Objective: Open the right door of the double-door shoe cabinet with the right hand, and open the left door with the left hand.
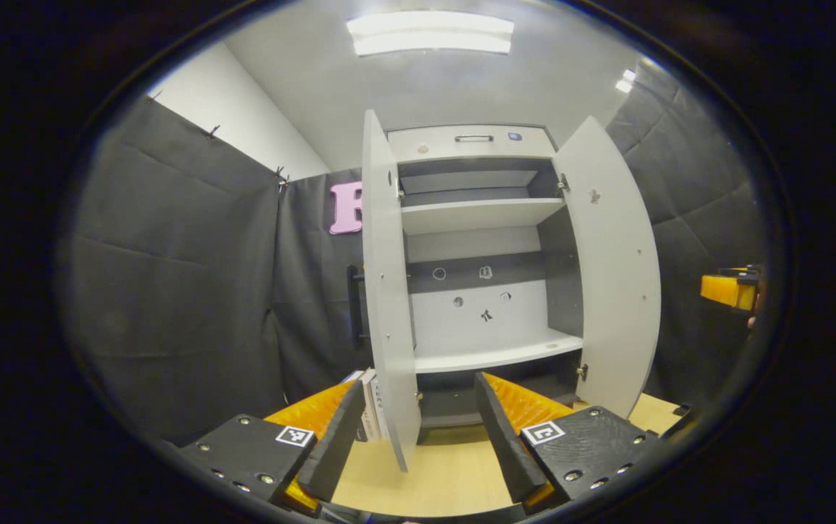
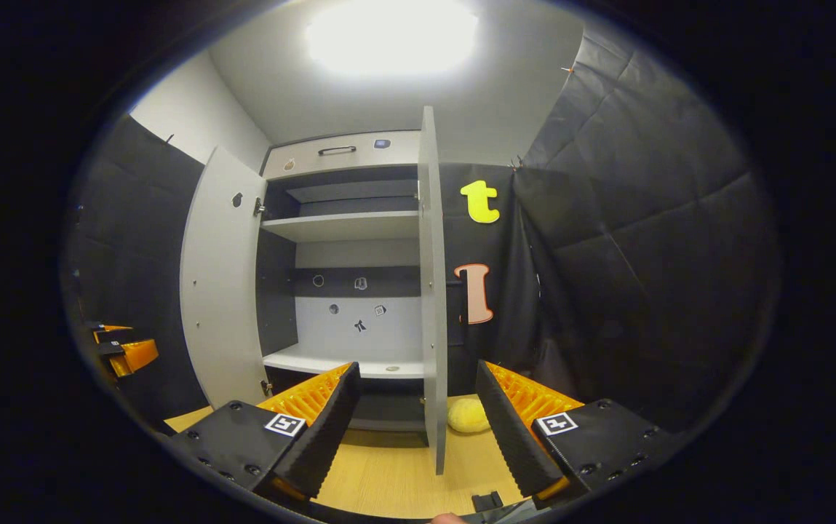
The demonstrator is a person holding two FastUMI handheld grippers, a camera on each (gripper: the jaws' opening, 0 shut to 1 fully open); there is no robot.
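The shoe cabinet (image 1: 473,143) stands ahead with both doors swung wide, its shelves bare. In the left gripper view the left door (image 1: 387,291) is edge-on right in front of my left gripper (image 1: 418,429), which is open and apart from it; the right door (image 1: 615,269) hangs open farther right. My right gripper (image 2: 414,422) is open in the right gripper view, with the right door (image 2: 431,291) edge-on between its spread fingers without touching. The left door (image 2: 223,284) stands open at the left. The other gripper (image 2: 123,349) shows at the far left edge, and the other gripper (image 1: 732,289) at the far right.
A pale wooden floor (image 1: 447,473) runs under the cabinet. Several books (image 1: 369,407) stand beside the left door's foot. A yellow soft ball (image 2: 468,415) lies on the floor right of the right door. Black padded cloth walls (image 2: 629,255) close in both sides.
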